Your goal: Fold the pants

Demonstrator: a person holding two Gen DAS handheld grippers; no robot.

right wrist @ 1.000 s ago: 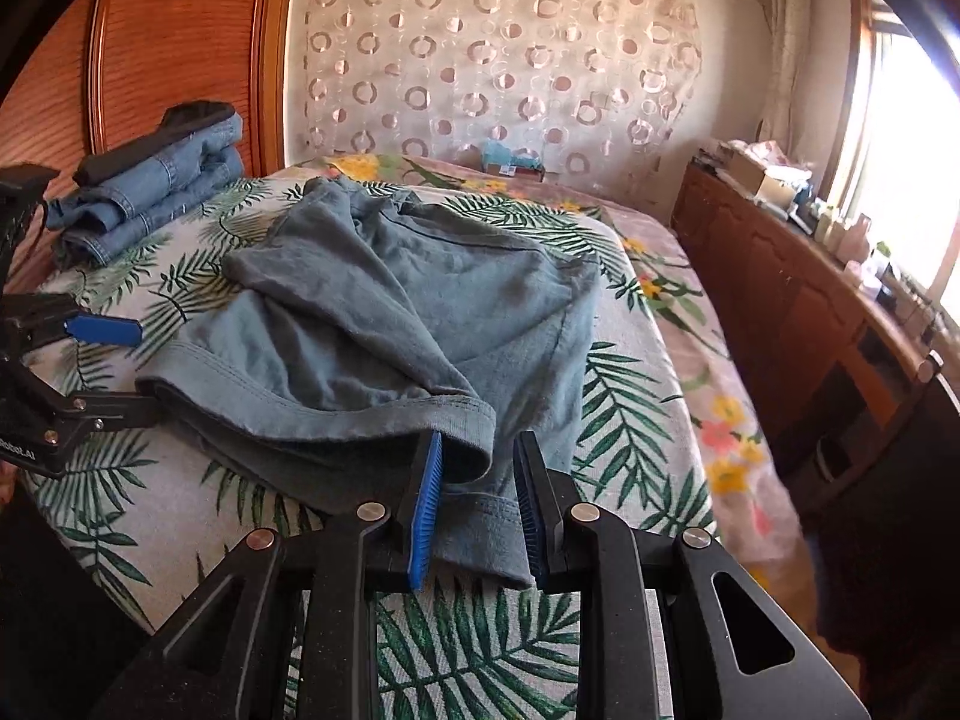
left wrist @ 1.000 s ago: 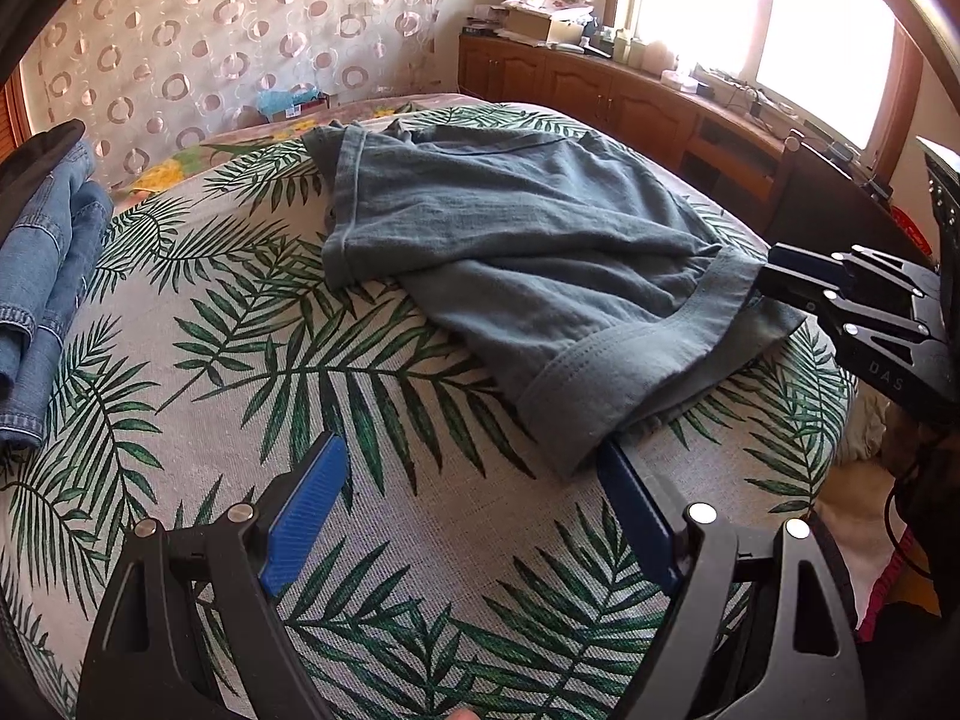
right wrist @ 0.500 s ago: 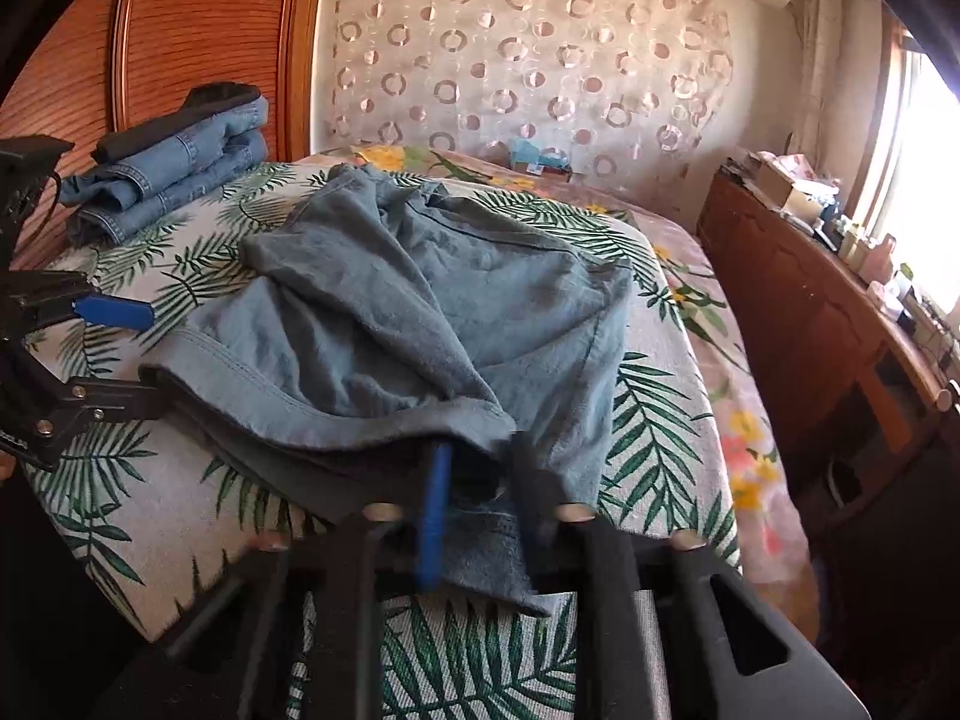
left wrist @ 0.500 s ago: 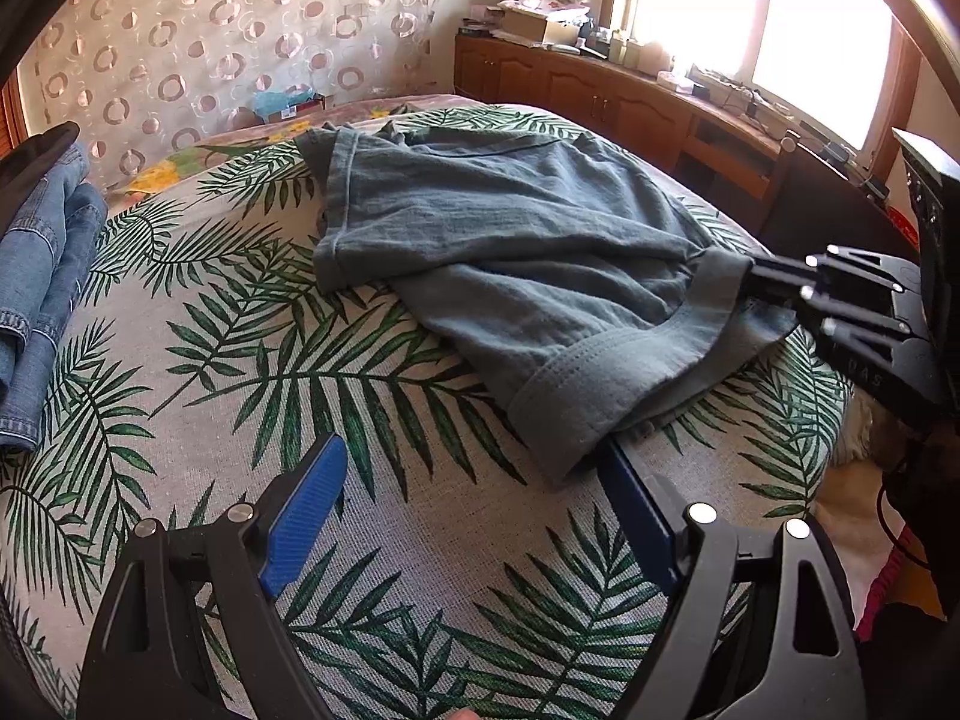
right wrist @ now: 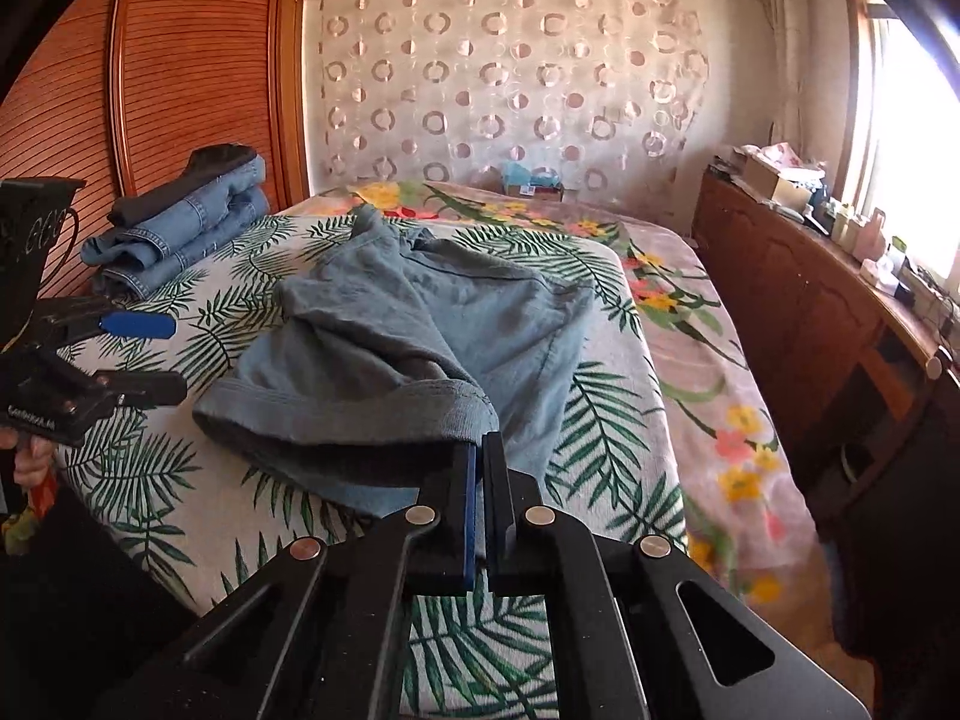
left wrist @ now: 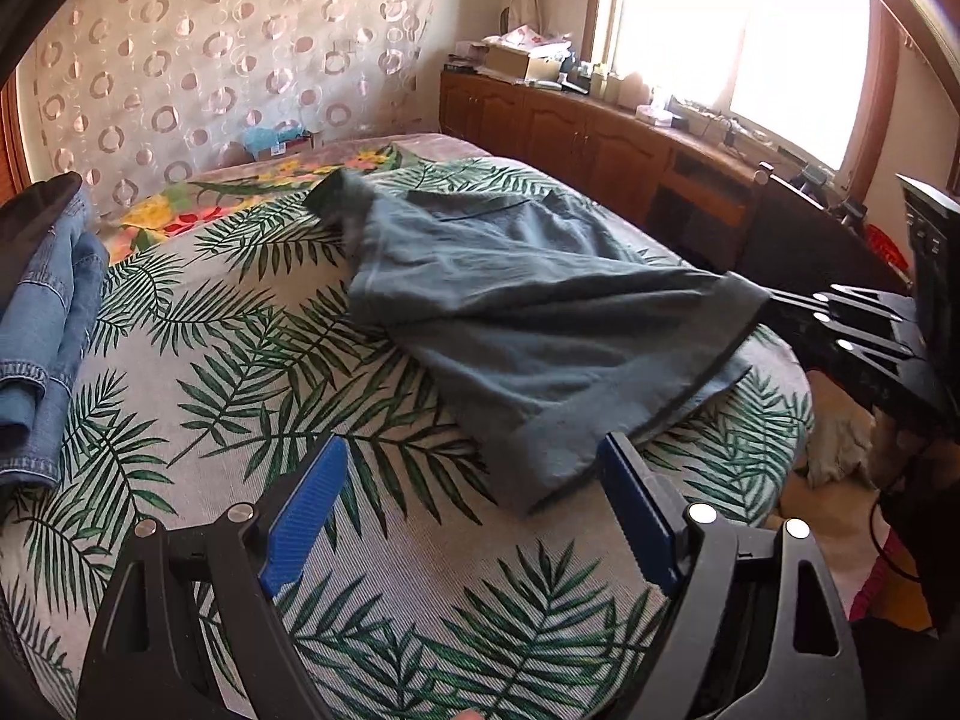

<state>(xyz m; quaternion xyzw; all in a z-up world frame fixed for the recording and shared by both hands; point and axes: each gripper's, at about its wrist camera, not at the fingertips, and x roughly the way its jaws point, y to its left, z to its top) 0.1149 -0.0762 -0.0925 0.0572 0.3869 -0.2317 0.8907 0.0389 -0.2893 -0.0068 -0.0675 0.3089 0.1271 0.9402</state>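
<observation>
Grey-blue pants (left wrist: 540,300) lie crumpled on the leaf-print bed cover (left wrist: 240,396); they also show in the right wrist view (right wrist: 420,336). My right gripper (right wrist: 480,450) is shut on a hem corner of the pants and holds it lifted above the bed; it appears from the side in the left wrist view (left wrist: 780,306). My left gripper (left wrist: 474,480) is open and empty, just in front of the near hem, with its right pad (left wrist: 630,504) beside the cloth. It shows at the left edge of the right wrist view (right wrist: 156,354).
Folded blue jeans (left wrist: 42,324) with a dark garment on top lie at the bed's left side, also in the right wrist view (right wrist: 180,228). A wooden cabinet (right wrist: 810,312) with clutter runs along the window wall. A wooden headboard (right wrist: 180,60) stands at the left.
My right gripper closed on the pants' hem corner and raised it, pulling the cloth up and taut. My left gripper stayed open near the front hem.
</observation>
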